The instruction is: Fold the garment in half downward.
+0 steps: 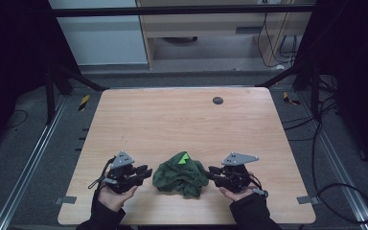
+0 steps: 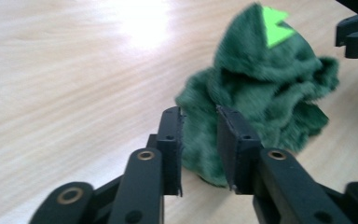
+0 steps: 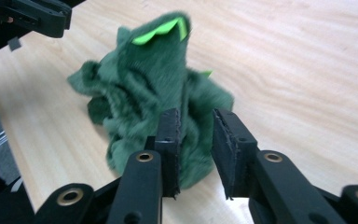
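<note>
A crumpled dark green fleecy cloth (image 1: 179, 176) with a bright green patch (image 1: 184, 158) lies heaped on the wooden table (image 1: 182, 120) near its front edge. My left gripper (image 1: 147, 172) sits just left of the heap, jaws apart and clear of the cloth. My right gripper (image 1: 211, 170) sits just right of it, likewise open. In the left gripper view the cloth (image 2: 261, 93) stands behind the gap of my left gripper (image 2: 199, 112), nothing pinched. In the right gripper view the cloth (image 3: 144, 93) rises beyond my right gripper (image 3: 196, 114), pads off it.
A black round grommet (image 1: 217, 100) is set in the table near its far edge. Dark frame posts stand at both far corners, and cables (image 1: 326, 143) lie on the floor to the right. A cabinet (image 1: 211, 28) stands beyond the table.
</note>
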Demonstrator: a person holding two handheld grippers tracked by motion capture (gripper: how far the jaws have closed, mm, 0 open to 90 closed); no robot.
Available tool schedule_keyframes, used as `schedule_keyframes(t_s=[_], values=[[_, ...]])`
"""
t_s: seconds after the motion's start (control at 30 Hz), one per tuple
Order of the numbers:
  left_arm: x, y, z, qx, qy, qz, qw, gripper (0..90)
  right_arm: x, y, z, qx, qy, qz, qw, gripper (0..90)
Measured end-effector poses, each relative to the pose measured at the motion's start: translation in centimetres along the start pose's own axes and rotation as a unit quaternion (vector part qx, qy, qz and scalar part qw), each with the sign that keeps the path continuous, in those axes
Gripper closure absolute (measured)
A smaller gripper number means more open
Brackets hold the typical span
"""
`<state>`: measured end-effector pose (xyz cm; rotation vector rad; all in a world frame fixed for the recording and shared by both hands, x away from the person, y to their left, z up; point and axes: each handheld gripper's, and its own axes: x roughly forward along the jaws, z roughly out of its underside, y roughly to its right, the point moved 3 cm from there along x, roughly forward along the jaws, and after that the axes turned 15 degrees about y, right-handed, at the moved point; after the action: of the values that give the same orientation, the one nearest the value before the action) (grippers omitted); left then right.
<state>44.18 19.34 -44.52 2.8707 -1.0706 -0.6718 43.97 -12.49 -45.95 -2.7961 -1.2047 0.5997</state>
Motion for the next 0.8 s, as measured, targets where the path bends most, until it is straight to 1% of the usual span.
schedule_keyframes(t_s=[0.1,0.17,0.23,0.3,0.37,0.5,0.57,0.67,0.73,0.77,0.8], values=[[0.2,-0.5,-0.4,0.0,0.004,-0.011,0.9999,75.6,0.2,0.5,-0.7,-0.002,0.003,0.007,1.0,73.7],[0.6,-0.7,-0.7,0.005,0.005,-0.025,0.9997,77.8,0.5,0.8,-1.0,-0.004,0.004,0.013,0.9999,75.2],[0.9,-0.8,-1.0,0.006,0.004,-0.028,0.9996,79.3,1.0,1.1,-1.4,-0.005,0.003,0.017,0.9998,76.7],[1.3,-0.9,-1.3,0.012,0.006,-0.033,0.9994,81.2,1.4,1.3,-1.8,-0.009,0.006,0.02,0.9997,78.7],[2.0,-1.1,-1.7,0.012,0.009,-0.034,0.9993,83.1,1.8,1.4,-2.2,-0.01,0.006,0.027,0.9996,80.2],[3.6,-1.3,-2.2,0.014,0.007,-0.034,0.9993,86.9,2.7,1.8,-3.0,-0.015,0.015,0.033,0.9992,83.3],[4.5,-1.3,-2.1,0.011,0.002,-0.031,0.9995,89.2,3.1,1.8,-3.2,-0.012,0.016,0.035,0.9992,84.7],[5.6,-1.1,-1.9,0.008,-0.005,-0.026,0.9996,89.6,3.8,2.0,-3.1,-0.011,0.017,0.034,0.9992,87.1],[6.2,-1.1,-1.7,0.005,-0.011,-0.021,0.9997,89.7,4.3,2.1,-3.0,-0.002,0.018,0.034,0.9992,88.4],[6.6,-1.1,-1.5,0.006,-0.015,-0.022,0.9996,89.7,4.5,2.1,-2.9,0.0,0.018,0.031,0.9994,88.9],[6.6,-1.1,-1.5,0.006,-0.015,-0.022,0.9996,89.7,4.5,2.1,-2.9,0.0,0.018,0.031,0.9994,88.9]])
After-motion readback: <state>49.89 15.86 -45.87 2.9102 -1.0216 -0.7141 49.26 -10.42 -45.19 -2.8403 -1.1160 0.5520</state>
